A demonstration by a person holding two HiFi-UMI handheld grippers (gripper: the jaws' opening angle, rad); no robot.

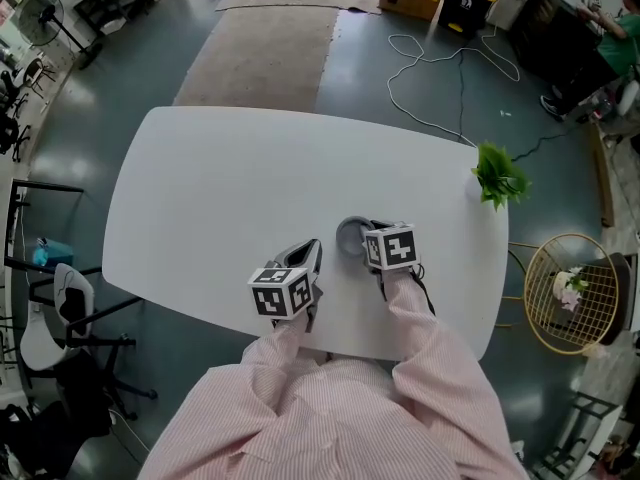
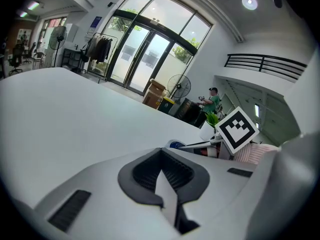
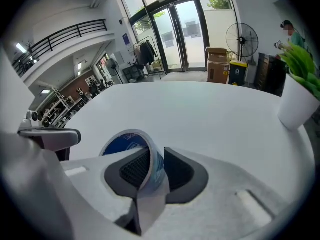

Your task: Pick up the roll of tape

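The roll of tape [image 1: 349, 235], grey outside with a blue inner label, lies on the white table [image 1: 230, 178] near its front edge. My right gripper [image 1: 364, 242] reaches down onto it. In the right gripper view one pad sits inside the roll [image 3: 122, 145] and the other outside. The right gripper [image 3: 152, 170] is shut on the roll's wall. My left gripper [image 1: 311, 255] rests just left of the tape, shut with nothing in it. In the left gripper view the tape [image 2: 176, 144] shows past the left gripper [image 2: 161, 170], beside the right gripper's marker cube [image 2: 237, 128].
A potted green plant [image 1: 498, 175] stands at the table's right edge. A gold wire basket [image 1: 574, 292] sits on the floor to the right, chairs [image 1: 66, 318] to the left. A white cable [image 1: 440, 63], a rug and boxes lie beyond the table.
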